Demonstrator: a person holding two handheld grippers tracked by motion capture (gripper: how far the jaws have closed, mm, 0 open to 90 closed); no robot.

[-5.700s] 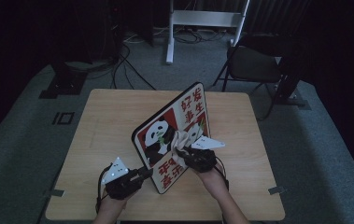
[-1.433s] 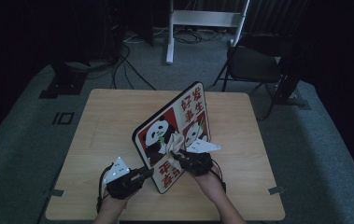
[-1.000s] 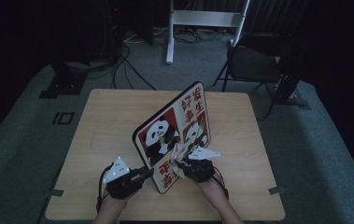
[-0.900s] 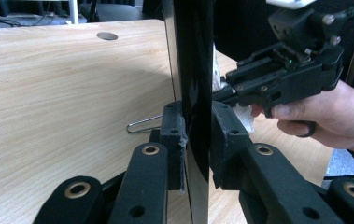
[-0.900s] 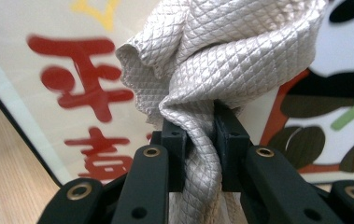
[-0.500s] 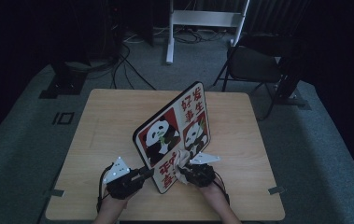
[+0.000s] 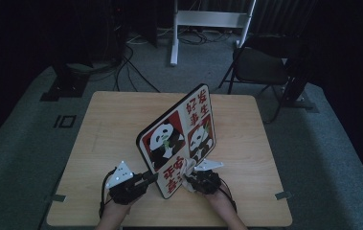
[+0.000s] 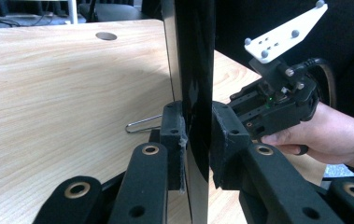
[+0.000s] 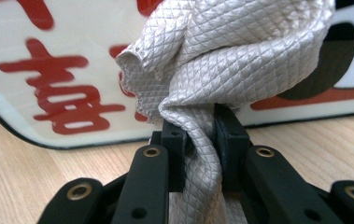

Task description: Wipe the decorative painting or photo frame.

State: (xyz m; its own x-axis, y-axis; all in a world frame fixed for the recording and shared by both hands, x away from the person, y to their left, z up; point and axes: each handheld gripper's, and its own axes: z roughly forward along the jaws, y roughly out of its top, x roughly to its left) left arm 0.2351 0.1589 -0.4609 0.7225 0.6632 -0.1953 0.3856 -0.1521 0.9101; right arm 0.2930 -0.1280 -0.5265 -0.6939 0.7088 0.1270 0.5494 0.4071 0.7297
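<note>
A board (image 7: pixel 179 139) printed with pandas and red characters stands on edge, tilted, on the wooden table (image 7: pixel 97 129). My left gripper (image 7: pixel 146 178) is shut on its near lower corner; in the left gripper view the pads clamp the board's thin black edge (image 8: pixel 195 93). My right gripper (image 7: pixel 187 178) is shut on a bunched white quilted cloth (image 9: pixel 221 56), held low against the board's printed face (image 9: pixel 58 70) near the table. The cloth (image 7: pixel 187 168) shows as a pale lump beside the board's lower right.
A small metal wire clip (image 8: pixel 142 125) lies on the table behind the board. A round hole (image 8: pixel 105 36) sits in the tabletop farther off. A dark chair (image 7: pixel 260 67) and a white stand (image 7: pixel 208 19) are beyond the table's far edge.
My right gripper has moved down the board's face with the cloth, from mid-height toward the lower edge. The left gripper and the board have stayed put.
</note>
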